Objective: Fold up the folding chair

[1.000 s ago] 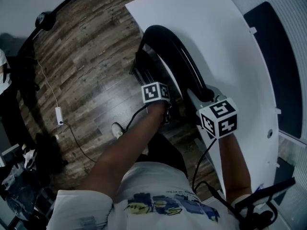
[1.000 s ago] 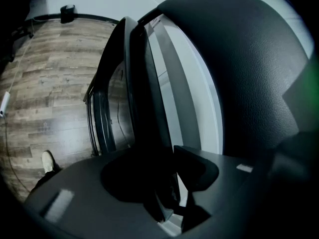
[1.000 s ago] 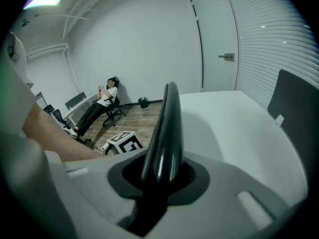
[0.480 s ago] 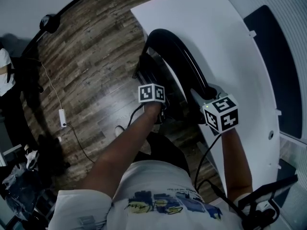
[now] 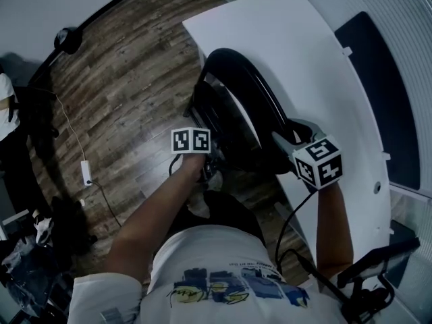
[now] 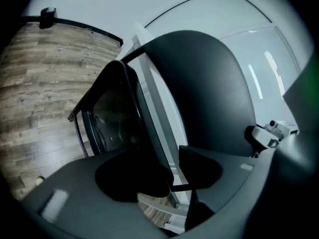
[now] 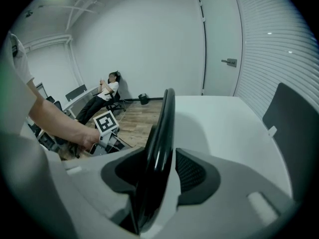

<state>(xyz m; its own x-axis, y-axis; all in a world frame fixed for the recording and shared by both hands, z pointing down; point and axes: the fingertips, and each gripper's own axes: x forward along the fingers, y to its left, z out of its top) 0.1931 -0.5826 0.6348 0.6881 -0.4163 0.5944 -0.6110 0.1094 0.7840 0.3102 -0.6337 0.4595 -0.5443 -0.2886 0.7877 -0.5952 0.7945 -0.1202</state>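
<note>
Well, the left gripper [image 6: 172, 176] has its jaws apart. They have just been opening, and a thin edge of the folding chair [image 5: 243, 93] runs loose between them. The right gripper [image 7: 167, 173] has just been opening too, with the chair's black top rim between its jaws, not squeezed. The chair looks flat, its seat up against its back, beside the white table [image 5: 283, 46]. I think the folding is nearly done and only letting go is left. The shirt [image 5: 223, 282] print is too blurry to read. No name shows on the chair.
</note>
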